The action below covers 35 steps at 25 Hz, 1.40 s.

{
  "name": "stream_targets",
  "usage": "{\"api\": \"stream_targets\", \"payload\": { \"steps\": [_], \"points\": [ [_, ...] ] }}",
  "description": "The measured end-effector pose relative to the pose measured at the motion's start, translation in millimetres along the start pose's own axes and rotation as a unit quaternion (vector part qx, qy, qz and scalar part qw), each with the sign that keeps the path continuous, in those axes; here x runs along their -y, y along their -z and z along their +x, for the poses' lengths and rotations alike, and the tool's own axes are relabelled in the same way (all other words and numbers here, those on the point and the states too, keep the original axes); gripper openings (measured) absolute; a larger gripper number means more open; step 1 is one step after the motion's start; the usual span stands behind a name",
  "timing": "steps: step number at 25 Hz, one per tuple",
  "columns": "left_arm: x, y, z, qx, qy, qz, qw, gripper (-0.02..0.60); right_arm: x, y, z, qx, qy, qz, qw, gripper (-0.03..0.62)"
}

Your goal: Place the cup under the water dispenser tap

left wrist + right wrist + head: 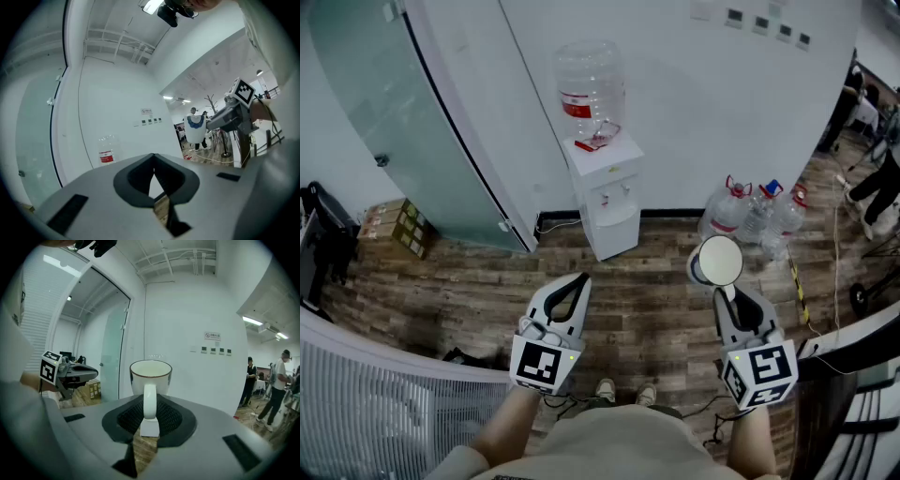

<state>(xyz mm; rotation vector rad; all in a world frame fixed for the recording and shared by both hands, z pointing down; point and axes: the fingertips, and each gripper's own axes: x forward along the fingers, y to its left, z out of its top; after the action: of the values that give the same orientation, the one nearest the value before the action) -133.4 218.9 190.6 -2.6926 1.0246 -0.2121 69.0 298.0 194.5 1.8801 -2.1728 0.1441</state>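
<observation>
your left gripper (578,281) has its jaws pressed together, nothing between them. ahead of it and a little to its right, well apart, stands the water dispenser (609,206) with a bottle (591,84) on top. your right gripper (727,292) pinches the white cup (717,261) by its handle; the cup sits upright just beyond the jaw tips, far from the dispenser.

Bright even light frm ceiling lamp (152,5); fisheye, dark corners
</observation>
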Motion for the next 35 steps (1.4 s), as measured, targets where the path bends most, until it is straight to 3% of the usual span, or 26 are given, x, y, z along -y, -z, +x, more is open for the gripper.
{"api": "stream_targets", "payload": {
  "steps": [5, 26, 35],
  "points": [
    [5.3, -8.5, 5.3, 0.012, 0.001, -0.009, 0.9999, 0.006, 7.3, 0.0, -0.1, 0.004, 0.001, -0.003, 1.0, 0.067],
    [70.9, -8.6, 25.6, -0.012, -0.011, -0.007, 0.9998, 0.006, 53.0, 42.1, -8.9, -0.002, -0.044, -0.002, 0.999, 0.067],
    [62.6, 2.7, 39.8, -0.029, -0.028, -0.004, 0.9992, 0.006, 56.8, 55.4, 16.2, -0.013, -0.07, 0.007, 0.997, 0.067]
  ]
}}
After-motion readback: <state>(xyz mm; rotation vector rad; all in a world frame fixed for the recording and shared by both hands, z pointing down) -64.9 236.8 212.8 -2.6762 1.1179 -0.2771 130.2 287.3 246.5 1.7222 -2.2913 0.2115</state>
